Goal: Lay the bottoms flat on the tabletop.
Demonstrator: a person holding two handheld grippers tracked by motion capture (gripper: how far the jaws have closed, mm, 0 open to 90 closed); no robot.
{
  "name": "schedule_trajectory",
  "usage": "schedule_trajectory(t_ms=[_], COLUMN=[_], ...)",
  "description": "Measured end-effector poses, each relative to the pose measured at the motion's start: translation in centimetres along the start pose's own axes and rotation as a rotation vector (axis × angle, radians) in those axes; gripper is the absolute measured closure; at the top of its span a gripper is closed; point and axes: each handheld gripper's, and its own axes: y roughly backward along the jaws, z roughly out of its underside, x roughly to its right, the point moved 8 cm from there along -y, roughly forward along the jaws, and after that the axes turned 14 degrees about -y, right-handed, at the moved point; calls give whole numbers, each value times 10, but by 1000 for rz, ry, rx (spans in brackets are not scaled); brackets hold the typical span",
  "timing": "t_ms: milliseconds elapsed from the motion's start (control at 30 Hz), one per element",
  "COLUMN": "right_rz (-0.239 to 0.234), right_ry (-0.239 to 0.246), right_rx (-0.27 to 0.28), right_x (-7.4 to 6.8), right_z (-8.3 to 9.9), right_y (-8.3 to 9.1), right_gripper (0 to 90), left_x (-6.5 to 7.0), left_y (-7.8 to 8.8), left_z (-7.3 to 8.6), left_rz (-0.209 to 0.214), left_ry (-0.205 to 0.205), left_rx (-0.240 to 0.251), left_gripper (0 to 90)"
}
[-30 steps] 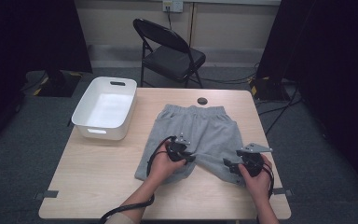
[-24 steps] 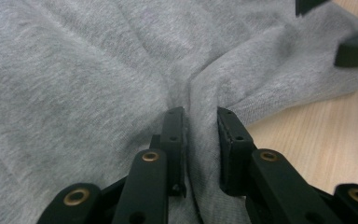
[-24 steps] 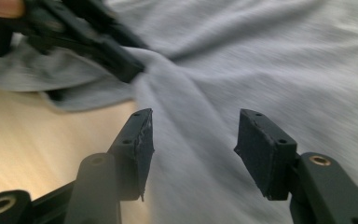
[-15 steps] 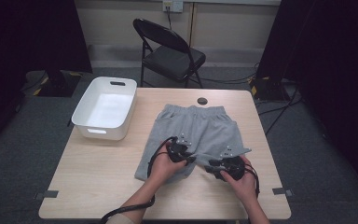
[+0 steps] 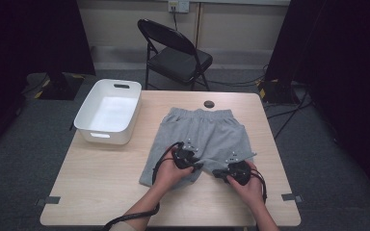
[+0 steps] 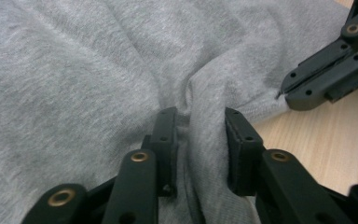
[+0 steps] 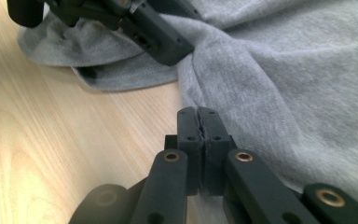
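High view: grey shorts (image 5: 203, 139) lie flat on the bench (image 5: 96, 178), right of the white tub (image 5: 109, 111); both grippers rest at the shorts' near hem.

Left gripper view: the left gripper (image 6: 200, 140) has a fabric ridge between its fingers, which have just been opening.

Right gripper view: the right gripper (image 7: 198, 122) has just closed its fingers on the shorts' hem edge.

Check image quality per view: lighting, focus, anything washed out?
High view: evenly lit table, dark surround, sharp. Left gripper view: grey shorts crisp by the pads, nearest links soft. Right gripper view: glare whitens the wood at left, bottom-left link blurred.
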Motion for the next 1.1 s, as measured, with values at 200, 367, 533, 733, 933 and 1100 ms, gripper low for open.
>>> schedule_trajectory(t_ms=[200, 367, 533, 733, 933, 1100], right_rz=[-16, -12, -4, 6, 17, 15], right_ry=[-59, -113, -177, -255, -277, -279], right_rx=[50, 86, 99, 99, 84, 87], right_x=[7, 15, 24, 36, 39, 39], right_z=[-5, -9, -6, -1, 3, 4], right_y=[11, 19, 19, 18, 15, 15], right_gripper=[892, 893, 892, 892, 892, 891], left_x=[1, 4, 12, 30, 38, 37], left_y=[4, 12, 22, 25, 17, 7], left_z=[1, -2, -3, -1, 2, 5], left_rz=[-10, -37, -50, 26, 47, 48], left_ry=[-26, -90, -149, -166, -204, -222], left_rx=[8, 27, 44, 56, 43, 12], left_gripper=[559, 409, 375, 488, 525, 598])
